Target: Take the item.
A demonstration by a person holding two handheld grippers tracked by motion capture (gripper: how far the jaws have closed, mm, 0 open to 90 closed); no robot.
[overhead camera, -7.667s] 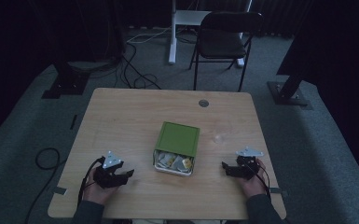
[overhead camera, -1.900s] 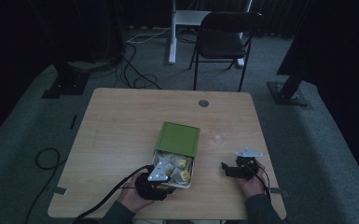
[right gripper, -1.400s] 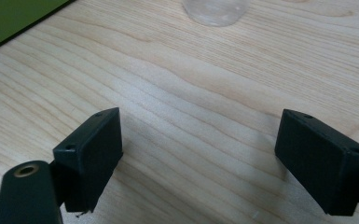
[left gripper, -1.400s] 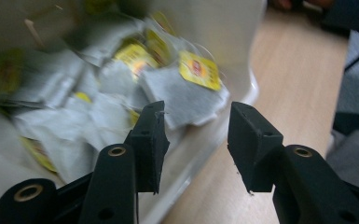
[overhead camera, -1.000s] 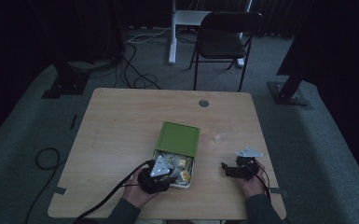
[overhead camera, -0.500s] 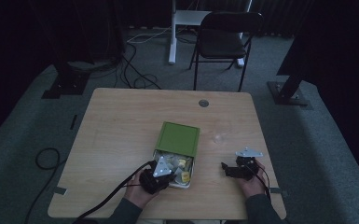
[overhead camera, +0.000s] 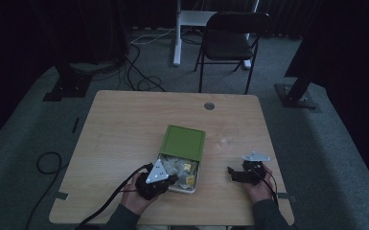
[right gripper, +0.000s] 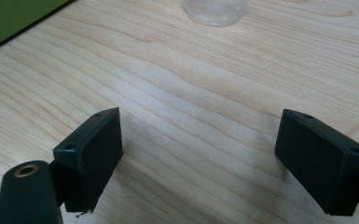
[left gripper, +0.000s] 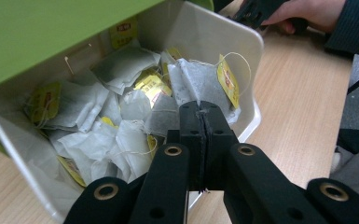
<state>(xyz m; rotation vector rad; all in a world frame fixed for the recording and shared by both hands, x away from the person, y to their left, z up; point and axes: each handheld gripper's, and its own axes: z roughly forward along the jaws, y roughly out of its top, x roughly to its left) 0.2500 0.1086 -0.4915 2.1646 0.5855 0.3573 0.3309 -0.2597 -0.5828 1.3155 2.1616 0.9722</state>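
One tin of teabags, two grippers
Left gripper (left gripper: 200, 109) jaws just closed together over one open tin (left gripper: 224, 32); right gripper (right gripper: 200, 158) jaws apart above the desk (right gripper: 205, 84).

The tin (overhead camera: 179, 160) is a white box with a green lid (overhead camera: 185, 142) slid back over its far half, so the near half lies open just ahead of the left gripper's fingers (left gripper: 192, 135). Tea bags (left gripper: 121, 112), white sachets with strings and yellow tags, lie heaped inside, directly beyond those fingertips.
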